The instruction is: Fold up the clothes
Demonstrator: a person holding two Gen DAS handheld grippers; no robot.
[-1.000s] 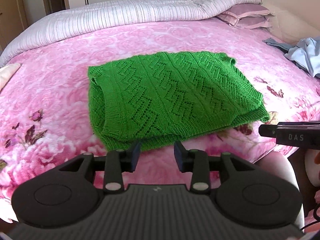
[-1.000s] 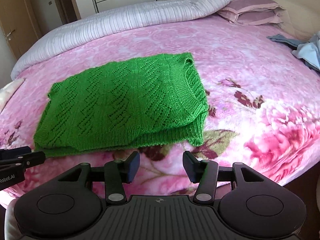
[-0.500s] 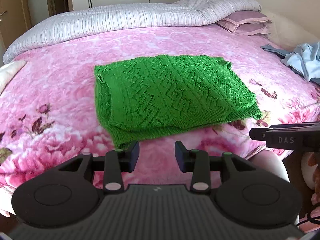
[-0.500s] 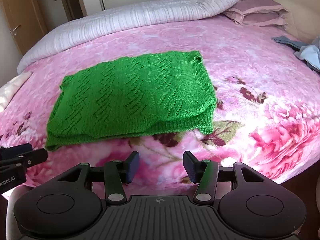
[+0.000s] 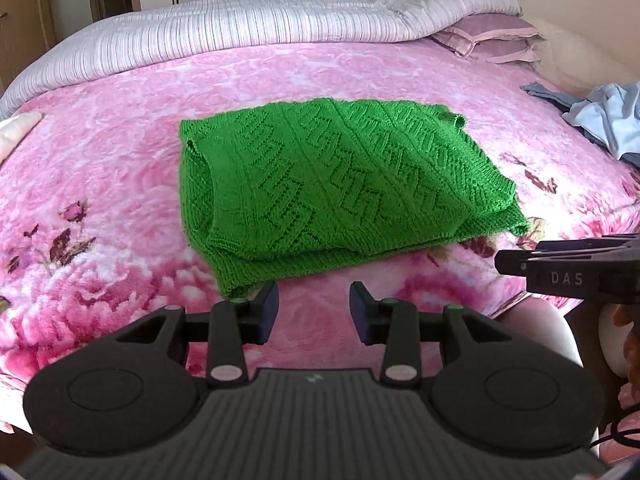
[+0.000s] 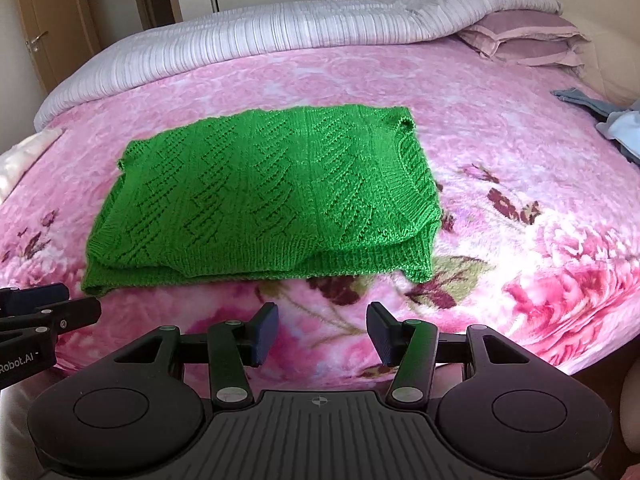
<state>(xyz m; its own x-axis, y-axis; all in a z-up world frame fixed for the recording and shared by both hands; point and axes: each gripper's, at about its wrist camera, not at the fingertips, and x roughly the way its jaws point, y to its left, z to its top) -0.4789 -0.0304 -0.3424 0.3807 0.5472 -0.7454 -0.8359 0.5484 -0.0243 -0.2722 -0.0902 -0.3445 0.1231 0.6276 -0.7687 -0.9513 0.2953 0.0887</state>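
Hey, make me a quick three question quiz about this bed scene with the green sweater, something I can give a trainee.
1. True or false: the left gripper is clamped on the green knit sweater.
2. Multiple choice: what does the sweater lie on? A) a pink floral blanket B) a wooden floor C) a chair
3. Fill in: the pile of light blue clothes lies toward the ____ edge of the left wrist view.

Key
1. False: both it and the right gripper are open and empty, short of the sweater.
2. A, the pink floral blanket.
3. Right.
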